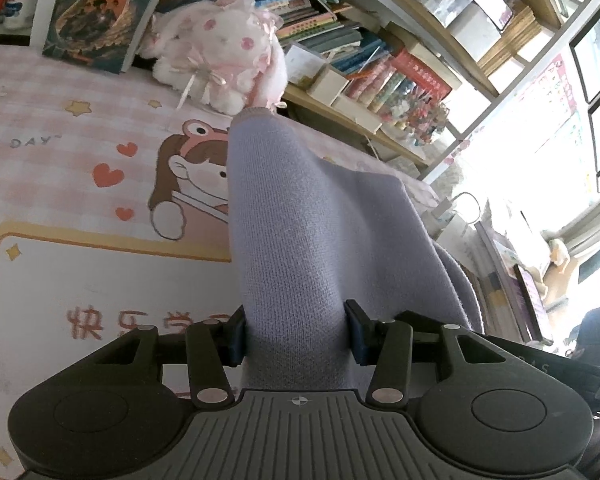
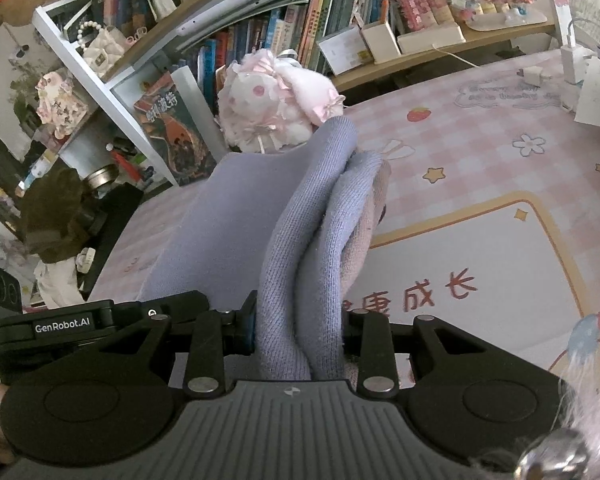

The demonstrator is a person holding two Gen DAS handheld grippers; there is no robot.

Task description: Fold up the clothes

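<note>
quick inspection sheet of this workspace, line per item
surface: pink checked desk mat with cartoon prints, mostly bare.
job's things: lavender knit garment, lifted, bunched in both tools.
clutter: pink plush toy and a leaning book at the back edge.
grippers: left tool shut on the garment; right tool shut on doubled folds of it.
cables: white charger and cord at the mat's far right.
surroundings: bookshelf packed with books; bright window to one side.

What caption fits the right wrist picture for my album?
Right gripper pinching bunched lilac knit garment above a pink checked desk mat, plush toy behind.
</note>
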